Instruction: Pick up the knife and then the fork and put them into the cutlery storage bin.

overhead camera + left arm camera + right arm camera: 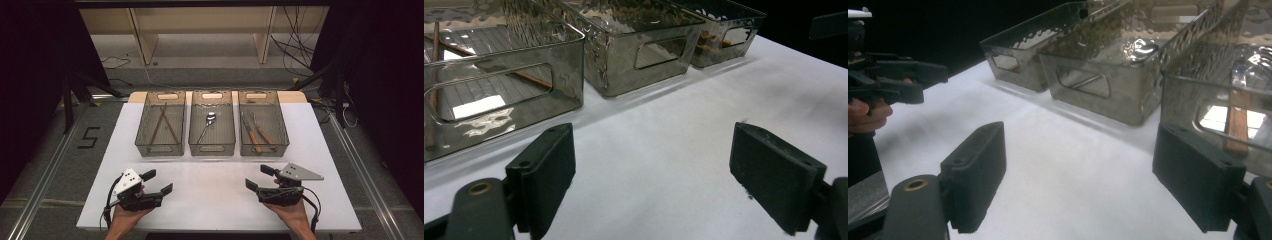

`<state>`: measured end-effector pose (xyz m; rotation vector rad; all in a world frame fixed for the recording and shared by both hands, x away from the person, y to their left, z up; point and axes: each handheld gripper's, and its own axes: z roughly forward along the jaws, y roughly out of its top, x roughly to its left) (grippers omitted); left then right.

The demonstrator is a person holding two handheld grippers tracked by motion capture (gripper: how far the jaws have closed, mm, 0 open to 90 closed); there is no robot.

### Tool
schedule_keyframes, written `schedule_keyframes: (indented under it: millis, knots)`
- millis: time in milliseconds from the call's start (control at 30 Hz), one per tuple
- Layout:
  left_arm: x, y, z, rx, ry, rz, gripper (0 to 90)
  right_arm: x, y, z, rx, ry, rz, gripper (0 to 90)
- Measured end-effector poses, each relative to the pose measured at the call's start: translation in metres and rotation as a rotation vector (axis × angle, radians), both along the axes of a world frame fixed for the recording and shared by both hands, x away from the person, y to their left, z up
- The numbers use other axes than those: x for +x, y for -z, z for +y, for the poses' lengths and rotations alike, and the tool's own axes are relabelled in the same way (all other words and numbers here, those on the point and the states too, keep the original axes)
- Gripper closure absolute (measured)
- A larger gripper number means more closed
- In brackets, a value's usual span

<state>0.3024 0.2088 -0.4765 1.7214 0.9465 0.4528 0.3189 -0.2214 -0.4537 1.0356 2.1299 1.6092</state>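
Bins (212, 142) beyond two low, open-jawed tools (159, 181).

The left tool (156, 182) is a black hand-held body with two blocky black jaws, each ending in a thick rectangular pad with a matte, slightly scuffed face. On top of it sits a pale grey plate dotted with small dark holes. A black cable trails from its rear past the forearm. The right tool (261, 177) has the same black build, topped by a grey three-cornered plate, with black cables looping behind it. In both gripper views, a brass-coloured ring sits in the arm behind the pad. The forearms are bare, unsleeved.
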Motion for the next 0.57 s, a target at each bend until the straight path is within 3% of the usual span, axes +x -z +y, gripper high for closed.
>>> schedule_keyframes:
  millis: [567]
  knots:
    - [0.0004, 0.0001, -0.0002, -0.001, 0.003, 0.001, 18.2, -0.0053, 0.0072, -0.0091, 0.001, 0.028, -0.014, 20.1]
